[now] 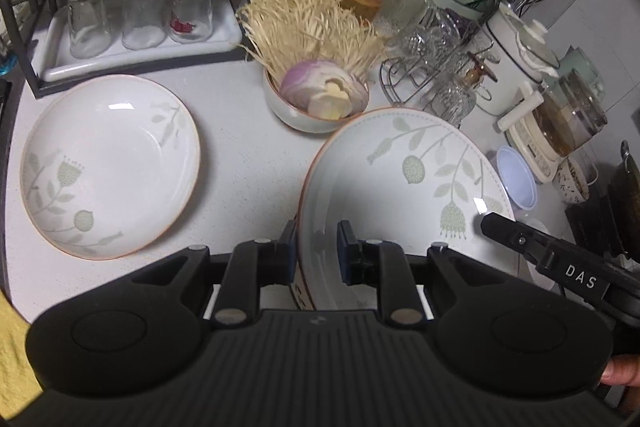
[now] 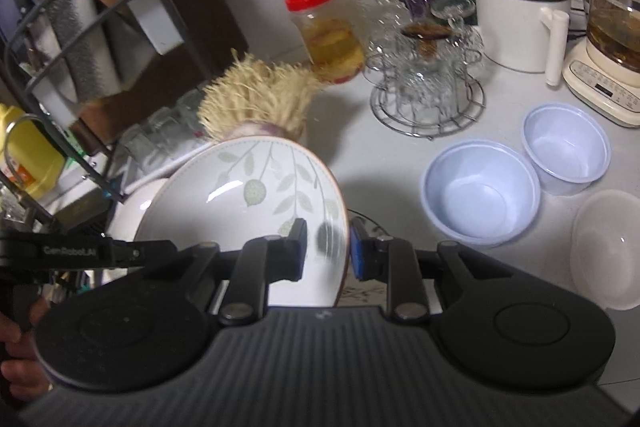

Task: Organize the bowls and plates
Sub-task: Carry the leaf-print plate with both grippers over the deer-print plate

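A white deep plate with a green leaf pattern (image 1: pixel 400 179) (image 2: pixel 248 195) hangs tilted above the counter, held from both sides. My left gripper (image 1: pixel 318 251) is shut on its left rim, one pad inside and one outside. On the opposite rim my right gripper (image 2: pixel 328 251) is shut the same way; its tip (image 1: pixel 490 223) shows in the left wrist view. A matching deep plate (image 1: pixel 110 167) lies flat on the counter to the left. Part of another patterned dish (image 2: pixel 360 291) shows under the right gripper.
A small bowl with a cut onion (image 1: pixel 316 115) and a straw brush (image 1: pixel 308 23) stands behind the plates. Two blue plastic bowls (image 2: pixel 480 195) (image 2: pixel 566 147) and a translucent one (image 2: pixel 608 247) sit right. A glass rack (image 2: pixel 428 87), jar (image 2: pixel 328 31) and kettle (image 2: pixel 520 3) line the back.
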The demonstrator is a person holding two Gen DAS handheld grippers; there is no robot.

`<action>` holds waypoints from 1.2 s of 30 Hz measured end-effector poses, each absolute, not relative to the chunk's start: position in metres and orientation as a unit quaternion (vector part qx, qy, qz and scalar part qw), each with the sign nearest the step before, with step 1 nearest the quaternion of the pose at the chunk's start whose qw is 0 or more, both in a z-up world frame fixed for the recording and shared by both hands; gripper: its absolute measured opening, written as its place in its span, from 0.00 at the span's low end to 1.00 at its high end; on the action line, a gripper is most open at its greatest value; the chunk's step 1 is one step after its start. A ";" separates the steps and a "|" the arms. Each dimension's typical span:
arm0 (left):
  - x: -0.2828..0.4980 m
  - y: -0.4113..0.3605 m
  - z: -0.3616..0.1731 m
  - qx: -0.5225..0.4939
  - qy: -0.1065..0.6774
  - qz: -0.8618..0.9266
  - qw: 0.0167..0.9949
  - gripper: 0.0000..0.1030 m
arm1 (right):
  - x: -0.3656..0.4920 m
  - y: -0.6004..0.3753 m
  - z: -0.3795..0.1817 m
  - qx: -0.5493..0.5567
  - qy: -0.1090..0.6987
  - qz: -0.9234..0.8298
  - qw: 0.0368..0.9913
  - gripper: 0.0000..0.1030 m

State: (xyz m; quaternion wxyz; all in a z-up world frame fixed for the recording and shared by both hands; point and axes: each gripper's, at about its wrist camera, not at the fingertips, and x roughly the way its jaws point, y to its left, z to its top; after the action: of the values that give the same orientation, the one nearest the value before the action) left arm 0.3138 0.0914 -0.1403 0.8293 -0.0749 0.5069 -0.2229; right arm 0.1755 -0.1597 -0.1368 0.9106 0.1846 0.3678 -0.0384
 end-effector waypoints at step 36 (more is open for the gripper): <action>0.331 0.036 -0.205 -0.001 0.578 -0.180 0.796 0.22 | 0.205 -0.180 -0.207 0.121 0.470 -0.031 0.874 0.25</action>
State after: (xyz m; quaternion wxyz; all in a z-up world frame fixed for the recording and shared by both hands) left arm 0.3305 0.0357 -0.2054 0.7960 -0.0009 0.5777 -0.1805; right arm 0.2052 -0.1799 -0.2074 0.8740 0.1207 0.4697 -0.0310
